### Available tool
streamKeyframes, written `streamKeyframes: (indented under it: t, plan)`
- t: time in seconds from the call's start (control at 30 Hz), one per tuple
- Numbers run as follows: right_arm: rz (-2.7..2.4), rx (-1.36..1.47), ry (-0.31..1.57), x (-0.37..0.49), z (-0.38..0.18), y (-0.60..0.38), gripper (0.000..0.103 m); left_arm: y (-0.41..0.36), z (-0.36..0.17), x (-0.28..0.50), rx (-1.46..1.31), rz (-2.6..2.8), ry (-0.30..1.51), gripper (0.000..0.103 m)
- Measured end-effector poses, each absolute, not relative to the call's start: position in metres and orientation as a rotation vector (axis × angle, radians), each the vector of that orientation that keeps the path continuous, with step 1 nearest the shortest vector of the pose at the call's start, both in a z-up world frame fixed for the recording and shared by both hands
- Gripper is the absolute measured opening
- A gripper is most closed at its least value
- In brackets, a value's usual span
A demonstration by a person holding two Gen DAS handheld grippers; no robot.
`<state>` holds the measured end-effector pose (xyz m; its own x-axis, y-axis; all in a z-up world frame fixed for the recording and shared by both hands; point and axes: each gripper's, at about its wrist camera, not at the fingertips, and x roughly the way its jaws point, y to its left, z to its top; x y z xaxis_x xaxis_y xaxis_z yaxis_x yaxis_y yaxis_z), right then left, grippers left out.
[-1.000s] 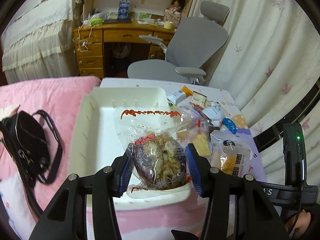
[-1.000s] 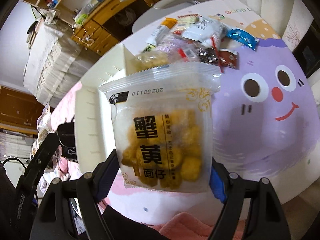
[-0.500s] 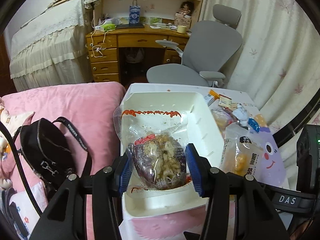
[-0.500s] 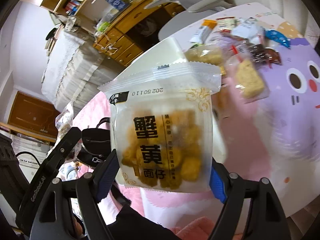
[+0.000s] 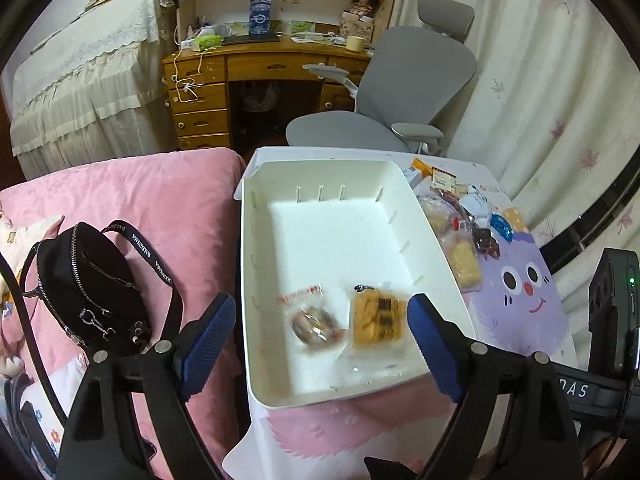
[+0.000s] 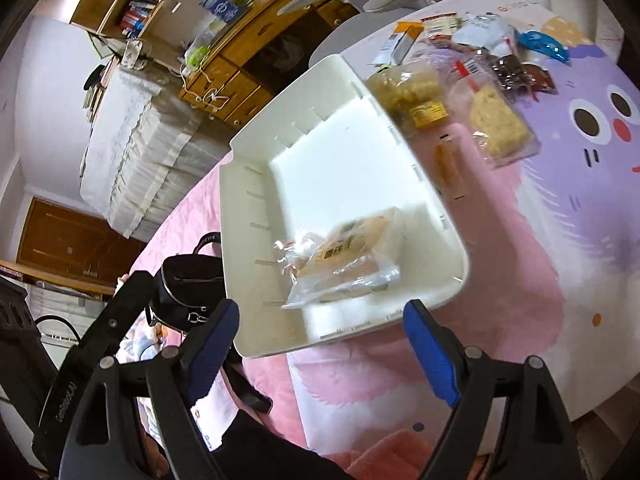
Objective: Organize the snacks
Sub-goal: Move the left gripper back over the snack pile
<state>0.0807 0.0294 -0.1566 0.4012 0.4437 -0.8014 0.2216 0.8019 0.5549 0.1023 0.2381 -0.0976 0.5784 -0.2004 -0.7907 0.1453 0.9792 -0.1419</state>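
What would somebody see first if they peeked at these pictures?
First, the big white plastic bin in the middle of the table, with two clear snack packets at its near end: a dark round cake beside yellow crackers. Next, the purple cartoon-face tablecloth to the bin's right, with a heap of unsorted snack packets on it. A small black zippered bag lies on the pink blanket to the left.

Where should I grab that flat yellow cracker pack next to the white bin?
Judging by its pose, take the yellow cracker pack across its narrow width, coming from above: it lies flat on the mat, beside the white bin, with its clear sealed edges exposed.
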Motion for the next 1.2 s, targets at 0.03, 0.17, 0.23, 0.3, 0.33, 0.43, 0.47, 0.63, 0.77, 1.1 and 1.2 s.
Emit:
streamKeyframes:
  t: [0.03, 0.17, 0.23, 0.3, 0.33, 0.43, 0.47, 0.63, 0.77, 1.1, 1.2]
  plan:
    - [0.15, 0.666, 1.173, 0.078, -0.157, 0.028, 0.084, 0.236, -0.098, 0.101, -0.062, -0.206, 0.935, 0.087]
    - [0.131, 0.68, 1.169, 0.067, -0.156, 0.021, 0.084, 0.225, -0.097, 0.096, -0.069, -0.238, 0.934, 0.087]
    - [0.118, 0.679, 1.163, 0.062, -0.154, 0.016, 0.084, 0.216, -0.1, 0.093, -0.067, -0.261, 0.946, 0.087]
    - [0.102, 0.683, 1.165, 0.055, -0.153, 0.01, 0.084, 0.206, -0.102, 0.09, -0.062, -0.279, 0.957, 0.087]
    - [0.096, 0.684, 1.164, 0.053, -0.152, 0.007, 0.084, 0.201, -0.103, 0.09, -0.062, -0.288, 0.96, 0.087]
    - [0.059, 0.686, 1.138, 0.041, -0.147, -0.009, 0.084, 0.187, -0.102, 0.088, -0.067, -0.311, 0.958, 0.087]
    - [0.045, 0.687, 1.123, 0.038, -0.144, -0.014, 0.084, 0.183, -0.101, 0.088, -0.073, -0.322, 0.956, 0.087]
    - [-0.031, 0.645, 1.017, 0.022, -0.124, -0.05, 0.084, 0.154, -0.097, 0.087, -0.058, -0.378, 0.953, 0.087]
    - [-0.067, 0.62, 0.951, 0.012, -0.115, -0.08, 0.084, 0.124, -0.096, 0.089, -0.021, -0.395, 0.968, 0.087]
    - [-0.144, 0.615, 0.969, 0.012, -0.12, -0.152, 0.084, 0.054, -0.093, 0.099, 0.018, -0.429, 1.02, 0.087]
    - [-0.137, 0.588, 0.966, 0.019, -0.114, -0.17, 0.084, 0.031, -0.094, 0.106, 0.009, -0.424, 1.035, 0.087]
